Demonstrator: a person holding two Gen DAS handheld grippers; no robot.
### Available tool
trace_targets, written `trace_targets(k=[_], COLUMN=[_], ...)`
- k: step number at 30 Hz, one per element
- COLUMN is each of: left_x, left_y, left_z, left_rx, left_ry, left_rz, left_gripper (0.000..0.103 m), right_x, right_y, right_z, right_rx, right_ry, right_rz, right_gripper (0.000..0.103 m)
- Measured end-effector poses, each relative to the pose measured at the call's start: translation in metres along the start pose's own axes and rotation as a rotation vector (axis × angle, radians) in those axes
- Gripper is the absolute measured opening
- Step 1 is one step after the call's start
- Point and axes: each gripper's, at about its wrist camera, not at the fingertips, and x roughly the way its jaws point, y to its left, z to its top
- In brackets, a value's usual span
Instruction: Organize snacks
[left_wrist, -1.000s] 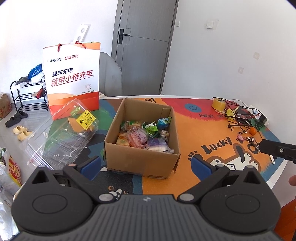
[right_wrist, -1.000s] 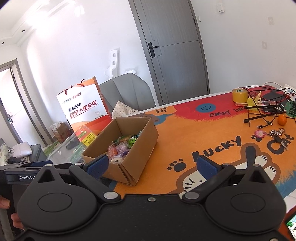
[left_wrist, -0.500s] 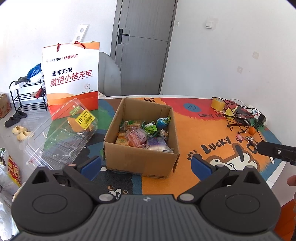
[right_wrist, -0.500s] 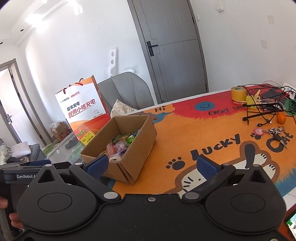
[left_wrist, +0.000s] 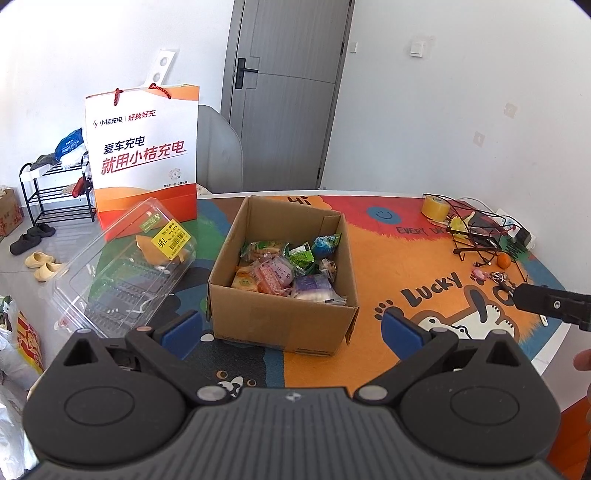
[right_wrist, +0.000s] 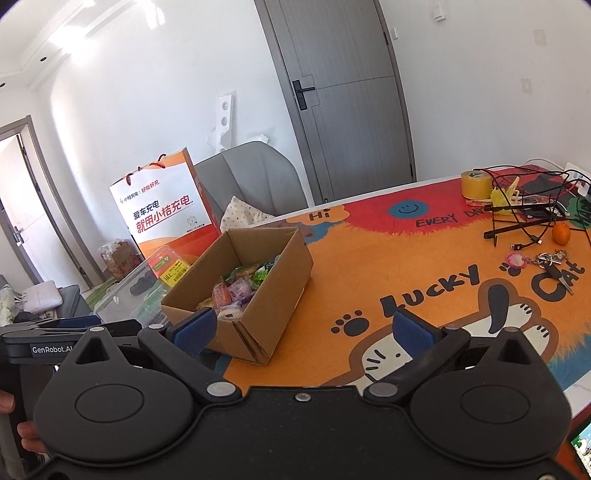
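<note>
Both wide-open, empty claws, left claw (left_wrist: 291, 328) and right claw (right_wrist: 304, 330), have barely shifted, snack box (left_wrist: 282, 275) just ahead.

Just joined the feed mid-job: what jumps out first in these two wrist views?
The open cardboard box full of wrapped snacks sits mid-table on the bright orange cartoon tablecloth. To its left lies a clear plastic clamshell container with a yellow label, and behind that stands a tall orange-and-white paper bag. Both the left gripper and right gripper are open and empty, short of the box.
</note>
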Motion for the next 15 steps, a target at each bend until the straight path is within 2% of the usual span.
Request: trace_targets(k=[15], left_x=[0.0010], left_y=[-0.0029], left_z=[-0.0029], left_rx=[0.010], left_ry=[0.001], left_rz=[-0.012], left_gripper=[0.103], right_x=[0.0011], right_y=[0.0011], right_z=[-0.0011], right_rx=[-0.008], right_ry=[0.009], right_rz=[0.005], right_gripper=[0.103])
